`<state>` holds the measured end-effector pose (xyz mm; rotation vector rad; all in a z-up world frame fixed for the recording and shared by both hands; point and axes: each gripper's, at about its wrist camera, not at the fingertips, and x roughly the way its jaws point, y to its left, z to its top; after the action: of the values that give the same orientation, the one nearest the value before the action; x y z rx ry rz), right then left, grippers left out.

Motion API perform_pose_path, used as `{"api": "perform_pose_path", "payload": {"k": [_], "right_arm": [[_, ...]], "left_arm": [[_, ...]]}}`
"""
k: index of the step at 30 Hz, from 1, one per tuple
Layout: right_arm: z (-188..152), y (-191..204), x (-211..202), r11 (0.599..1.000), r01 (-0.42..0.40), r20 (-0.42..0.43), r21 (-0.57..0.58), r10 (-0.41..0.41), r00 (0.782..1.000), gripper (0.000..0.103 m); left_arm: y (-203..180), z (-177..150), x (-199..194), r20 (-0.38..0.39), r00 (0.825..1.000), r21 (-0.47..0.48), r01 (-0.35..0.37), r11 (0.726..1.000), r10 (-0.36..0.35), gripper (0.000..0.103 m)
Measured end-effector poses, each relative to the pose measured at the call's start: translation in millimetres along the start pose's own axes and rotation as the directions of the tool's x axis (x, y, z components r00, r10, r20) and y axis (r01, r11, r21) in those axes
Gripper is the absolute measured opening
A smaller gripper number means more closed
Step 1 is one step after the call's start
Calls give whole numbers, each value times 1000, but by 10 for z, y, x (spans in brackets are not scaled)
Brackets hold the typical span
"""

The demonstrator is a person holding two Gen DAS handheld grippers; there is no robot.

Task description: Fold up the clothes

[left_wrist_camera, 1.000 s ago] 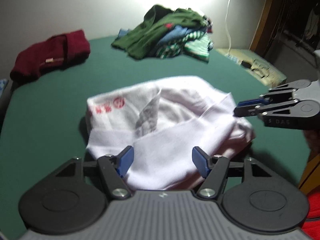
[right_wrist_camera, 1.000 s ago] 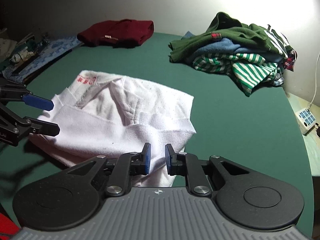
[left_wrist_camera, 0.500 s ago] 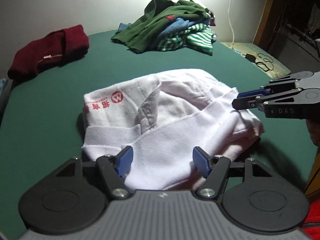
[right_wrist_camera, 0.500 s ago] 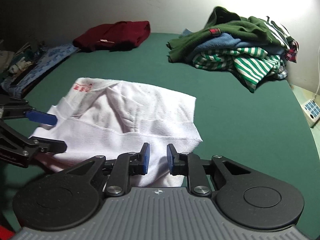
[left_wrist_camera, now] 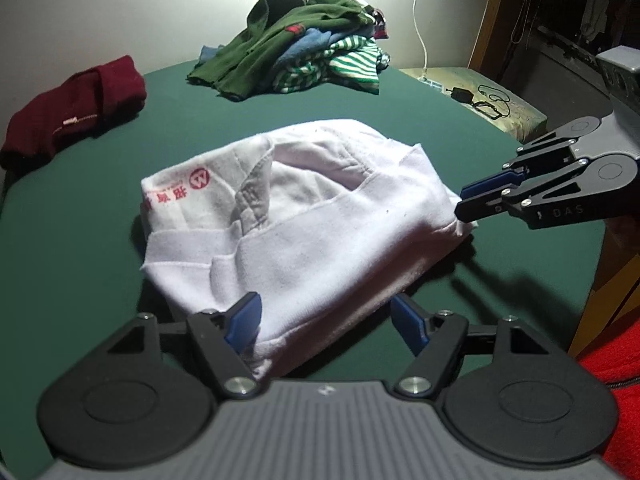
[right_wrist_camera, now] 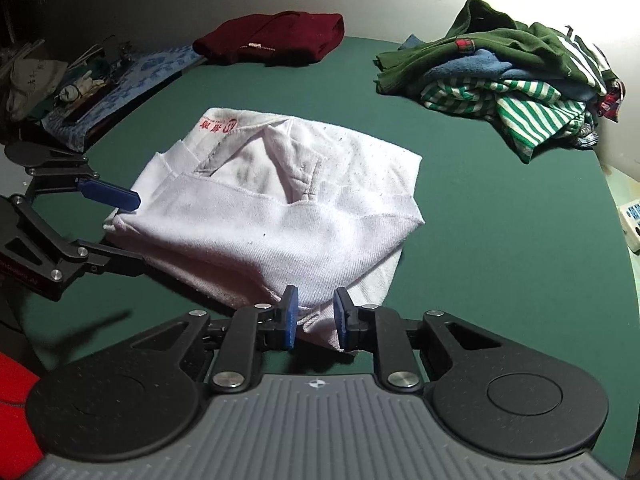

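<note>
A folded white shirt [left_wrist_camera: 320, 220] [right_wrist_camera: 280, 220] with red print at its collar lies on the green table [left_wrist_camera: 100, 240]. My left gripper [left_wrist_camera: 326, 312] [right_wrist_camera: 132, 232] straddles the shirt's near left edge. Its jaws stand wide and are opening, with cloth between them, and only the left pad [left_wrist_camera: 244, 320] brushes the fabric. My right gripper [right_wrist_camera: 316, 320] [left_wrist_camera: 462, 202] sits at the shirt's right corner. Its pads stand close together, with a bunched fold of the shirt filling the gap between them.
A folded maroon garment [left_wrist_camera: 80, 108] [right_wrist_camera: 272, 38] lies at the far left. A pile of green, blue and striped clothes [left_wrist_camera: 308, 52] [right_wrist_camera: 508, 68] sits at the back. A power strip [right_wrist_camera: 632, 224] and a bench with cables [left_wrist_camera: 480, 100] flank the table's right edge.
Both grippers have come lower and closer to the shirt, which has settled flatter. The left jaws have spread slightly wider. The right gripper stays at the shirt's right corner.
</note>
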<state>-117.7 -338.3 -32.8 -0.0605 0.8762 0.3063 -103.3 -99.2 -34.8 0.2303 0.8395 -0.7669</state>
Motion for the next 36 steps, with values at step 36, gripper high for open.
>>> {"api": "perform_pose_path", "payload": {"k": [36], "right_arm": [[172,207,158,990,130,104,51,-135,985,18]], "left_arm": [[57,19,160,8,1000,112,12,994,-13,82]]}}
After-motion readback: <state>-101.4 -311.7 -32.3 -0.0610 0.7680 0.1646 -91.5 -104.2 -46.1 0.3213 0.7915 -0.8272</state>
